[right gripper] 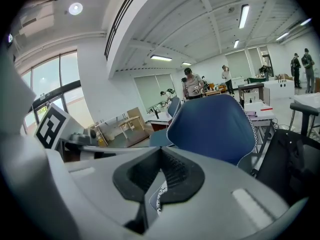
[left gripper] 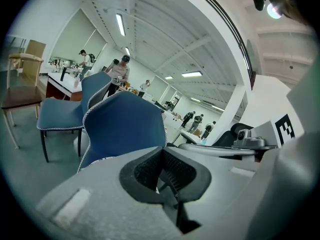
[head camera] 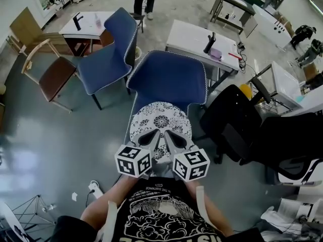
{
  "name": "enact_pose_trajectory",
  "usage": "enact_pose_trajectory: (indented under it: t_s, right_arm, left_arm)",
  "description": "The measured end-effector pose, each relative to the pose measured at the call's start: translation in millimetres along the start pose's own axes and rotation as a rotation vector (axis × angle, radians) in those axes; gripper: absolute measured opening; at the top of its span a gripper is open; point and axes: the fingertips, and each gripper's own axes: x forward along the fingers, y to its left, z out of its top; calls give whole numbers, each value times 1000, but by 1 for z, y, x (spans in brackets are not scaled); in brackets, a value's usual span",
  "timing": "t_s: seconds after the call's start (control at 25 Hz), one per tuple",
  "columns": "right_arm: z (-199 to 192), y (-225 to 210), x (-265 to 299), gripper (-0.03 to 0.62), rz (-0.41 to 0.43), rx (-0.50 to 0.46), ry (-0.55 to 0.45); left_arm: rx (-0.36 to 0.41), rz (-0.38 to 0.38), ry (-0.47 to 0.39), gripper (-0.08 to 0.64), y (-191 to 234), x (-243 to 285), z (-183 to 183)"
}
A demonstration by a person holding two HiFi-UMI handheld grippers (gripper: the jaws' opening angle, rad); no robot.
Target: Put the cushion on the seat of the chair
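The black-and-white patterned cushion [head camera: 161,121] lies on the seat of the blue chair [head camera: 169,79], its far edge close to the backrest. Both grippers meet at its near edge, side by side. The left gripper [head camera: 150,139] has its jaws drawn narrow, tips together, pinching that near edge. The right gripper [head camera: 171,139] is likewise closed down on the cushion, and its own view shows patterned fabric [right gripper: 159,198] in the gap behind the pads. A second blue chair [head camera: 108,49] stands far left, a wooden chair [head camera: 53,74] further left still. A black office chair [head camera: 237,120] stands right, with a white table [head camera: 194,39] beyond.
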Motion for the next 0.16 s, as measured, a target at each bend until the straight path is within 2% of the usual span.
enact_pose_trajectory:
  t_s: [0.16]
  right_arm:
    - [-3, 3, -2, -2, 2, -3, 5]
  left_arm:
    - [-4, -2, 1, -3, -1, -3, -3]
